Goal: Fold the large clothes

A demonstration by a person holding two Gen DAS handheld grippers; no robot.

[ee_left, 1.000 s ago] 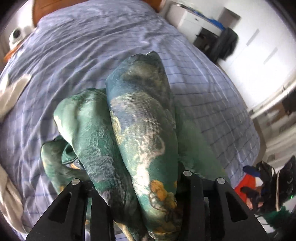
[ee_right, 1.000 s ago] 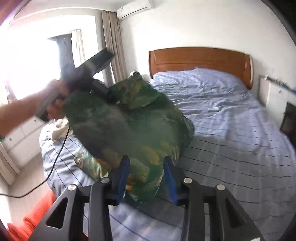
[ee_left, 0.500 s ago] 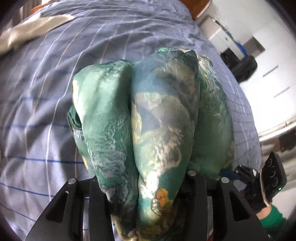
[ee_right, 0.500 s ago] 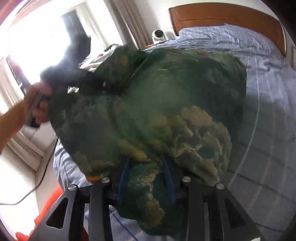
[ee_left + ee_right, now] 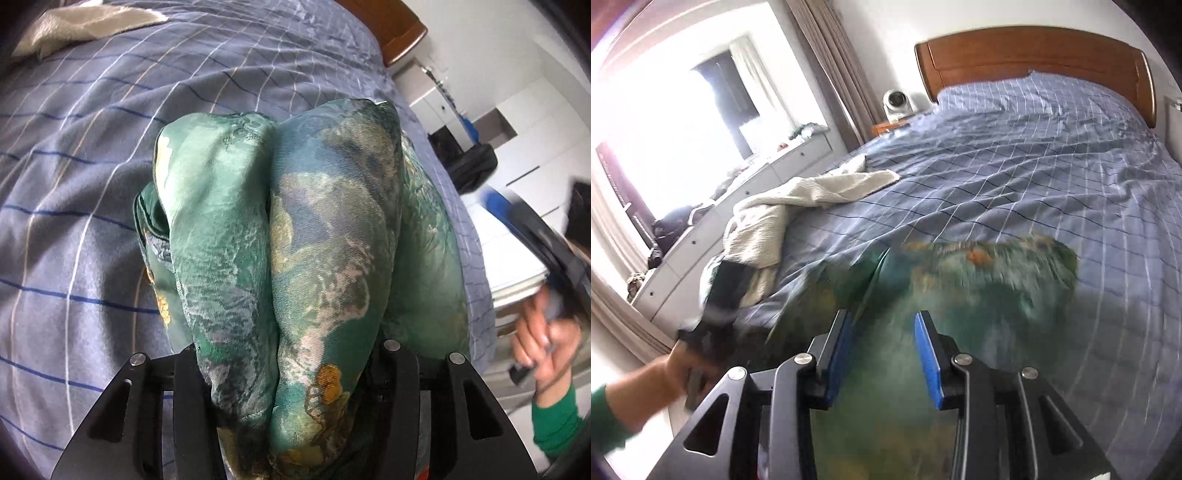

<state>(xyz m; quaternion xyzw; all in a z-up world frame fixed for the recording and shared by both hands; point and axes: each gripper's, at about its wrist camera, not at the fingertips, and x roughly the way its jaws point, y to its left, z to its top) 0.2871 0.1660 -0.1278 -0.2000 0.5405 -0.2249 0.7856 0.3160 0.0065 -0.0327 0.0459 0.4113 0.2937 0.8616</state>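
The setting is a bedroom. The bed [image 5: 1015,177] carries a blue checked cover and has a wooden headboard [image 5: 1034,55] at its far end. All positions below are given relative to the bed.

The green patterned garment [image 5: 295,240] lies bunched above the near part of the bed cover. In the right wrist view it appears as a blurred green mass [image 5: 979,288] spread over the near edge of the bed.

Left gripper [image 5: 291,387]: the jaws are clamped on the garment. Thick folds of the fabric fill the space between the two fingers and bulge forward over the bed. In the right wrist view the left gripper [image 5: 720,295] is a blurred dark shape at the window side of the bed, held by the person's left hand [image 5: 676,373].

Right gripper [image 5: 882,354]: the blue pads [image 5: 925,365] stand parted, with a clear gap between them. The garment shows through this gap, and no fabric is pinched. In the left wrist view the right hand [image 5: 546,343] appears blurred beyond the bed's edge.

A cream garment [image 5: 798,206] lies crumpled on the window side of the bed. A small white fan [image 5: 897,103] stands beside the headboard.
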